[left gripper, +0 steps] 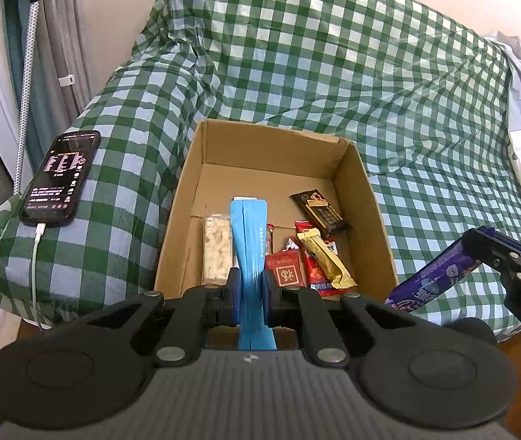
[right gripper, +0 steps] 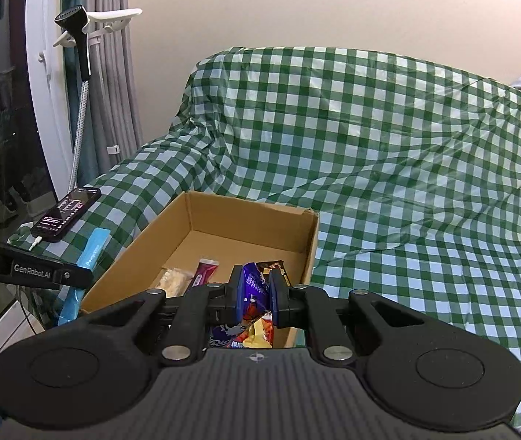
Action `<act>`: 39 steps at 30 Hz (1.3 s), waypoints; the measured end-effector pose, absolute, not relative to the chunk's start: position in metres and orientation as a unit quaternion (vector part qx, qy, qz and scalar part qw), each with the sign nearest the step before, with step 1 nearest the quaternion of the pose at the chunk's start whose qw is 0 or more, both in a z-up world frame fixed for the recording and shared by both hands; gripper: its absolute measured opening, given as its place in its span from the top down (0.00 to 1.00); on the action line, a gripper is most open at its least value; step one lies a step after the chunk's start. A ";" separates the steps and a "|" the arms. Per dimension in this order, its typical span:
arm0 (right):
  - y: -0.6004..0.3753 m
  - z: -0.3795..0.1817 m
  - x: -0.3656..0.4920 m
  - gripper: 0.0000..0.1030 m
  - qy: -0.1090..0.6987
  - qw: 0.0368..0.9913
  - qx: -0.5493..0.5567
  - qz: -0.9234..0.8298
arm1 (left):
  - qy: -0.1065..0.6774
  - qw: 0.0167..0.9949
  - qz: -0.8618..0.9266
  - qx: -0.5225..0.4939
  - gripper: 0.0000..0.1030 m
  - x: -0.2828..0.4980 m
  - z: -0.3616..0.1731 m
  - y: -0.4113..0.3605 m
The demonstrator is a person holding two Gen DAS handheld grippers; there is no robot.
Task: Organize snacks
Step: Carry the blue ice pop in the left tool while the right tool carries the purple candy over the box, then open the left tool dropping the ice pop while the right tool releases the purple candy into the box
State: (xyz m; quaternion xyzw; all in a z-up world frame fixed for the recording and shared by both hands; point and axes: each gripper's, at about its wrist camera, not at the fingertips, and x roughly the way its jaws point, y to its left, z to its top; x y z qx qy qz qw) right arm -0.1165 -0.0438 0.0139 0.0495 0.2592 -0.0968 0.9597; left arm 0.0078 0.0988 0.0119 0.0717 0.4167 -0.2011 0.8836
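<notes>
Your left gripper (left gripper: 249, 289) is closed on a long flat light-blue snack pouch (left gripper: 248, 242), which stands upright between the two blue pads, its top end over the near part of the open brown cardboard box (left gripper: 355, 168). Your right gripper (right gripper: 255, 293) is clamped on a purple foil snack packet (right gripper: 255, 286); in the left wrist view this same packet (left gripper: 432, 278) is tilted and hangs just outside the right near corner of the box, above the green-and-white checked cloth (left gripper: 333, 55) that covers the sofa.

The box sits on the seat of the covered sofa with its flaps up. Several snacks lie on its floor. A pale rectangular bar in clear wrapper (left gripper: 217, 253) lies at the left, just beside the blue pouch. A small red square packet (left gripper: 285, 273) is near the middle, and a yellow-gold long wrapper (left gripper: 326, 258) lies across a red bag (left gripper: 315, 275) to the right of it. A dark brown packet with gold print (left gripper: 320, 212) lies farther back, close to the right wall. The far half of the box floor shows bare cardboard.

On the left armrest, well apart from the box, a black smartphone with lit screen (left gripper: 60, 178) lies flat, and a white charging cable (left gripper: 35, 275) is plugged in its near end.
</notes>
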 end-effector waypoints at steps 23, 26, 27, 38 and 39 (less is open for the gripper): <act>-0.072 -0.029 -0.030 0.86 0.315 0.945 0.063 -0.068 | 0.466 0.858 -0.184 0.109 0.88 0.098 -0.041 0.051; -0.075 -0.039 -0.018 0.86 0.328 0.940 0.066 -0.063 | 0.476 0.853 -0.180 0.114 0.88 0.109 -0.053 0.047; -0.076 -0.042 -0.015 0.86 0.331 0.939 0.067 -0.061 | 0.479 0.852 -0.179 0.116 0.88 0.112 -0.056 0.046; -0.088 -0.079 0.039 0.82 0.368 0.925 0.079 -0.049 | 0.502 0.838 -0.149 0.155 0.58 0.152 -0.102 0.034; -0.091 -0.082 0.045 0.81 0.370 0.924 0.085 -0.049 | 0.499 0.840 -0.146 0.158 0.26 0.155 -0.103 0.034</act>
